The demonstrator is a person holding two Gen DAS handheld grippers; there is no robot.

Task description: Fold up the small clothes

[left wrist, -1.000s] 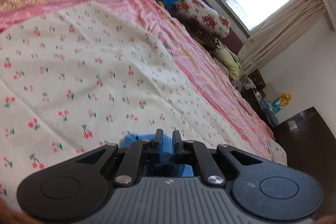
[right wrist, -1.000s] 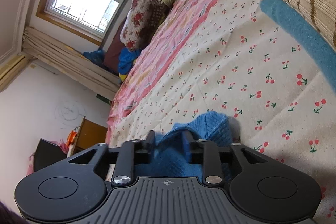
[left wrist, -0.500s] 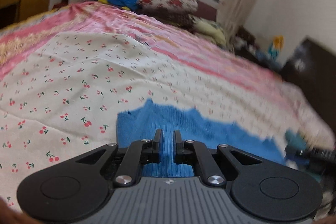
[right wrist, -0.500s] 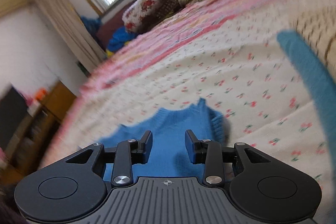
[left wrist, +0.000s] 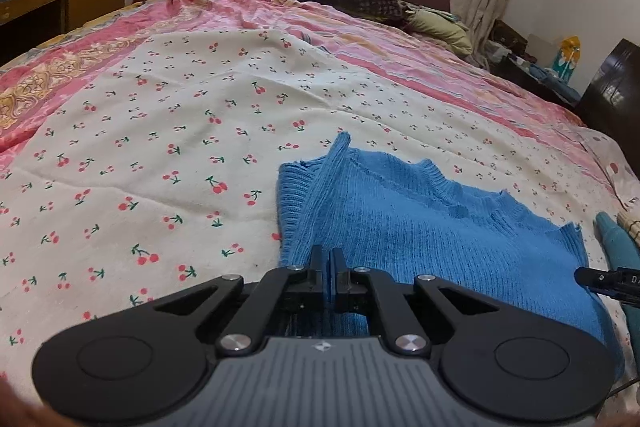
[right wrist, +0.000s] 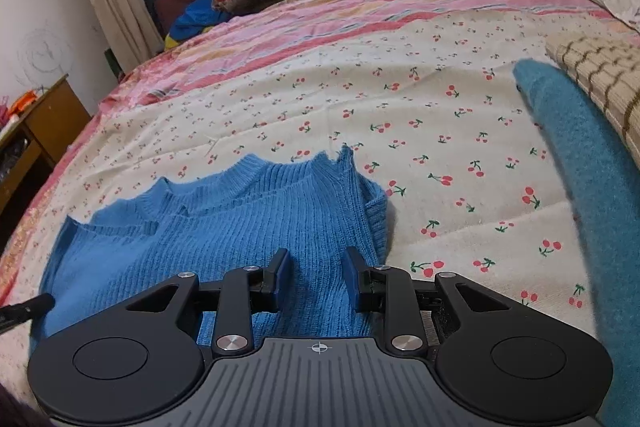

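Both wrist views rolled level over the last sec; the blue knit sweater (left wrist: 420, 227), bunched at the jaws a sec ago, now lay spread flat on the cherry-print sheet (left wrist: 160, 155), neckline away from the cams. Left gripper (left wrist: 329, 267) was pressed together, pinching the sweater's near hem. Right gripper (right wrist: 316, 273) had jaws apart w/ knit between them, not clamped; they'd just been closing a bit after letting go. Judgement: laying-out step about done, fold itself not yet started. A teal garment (right wrist: 580, 155) and a beige striped knit (right wrist: 600, 75) lay to the right. Writing: only "D" readable on the other gripper's tip in the left view; no brands legible.
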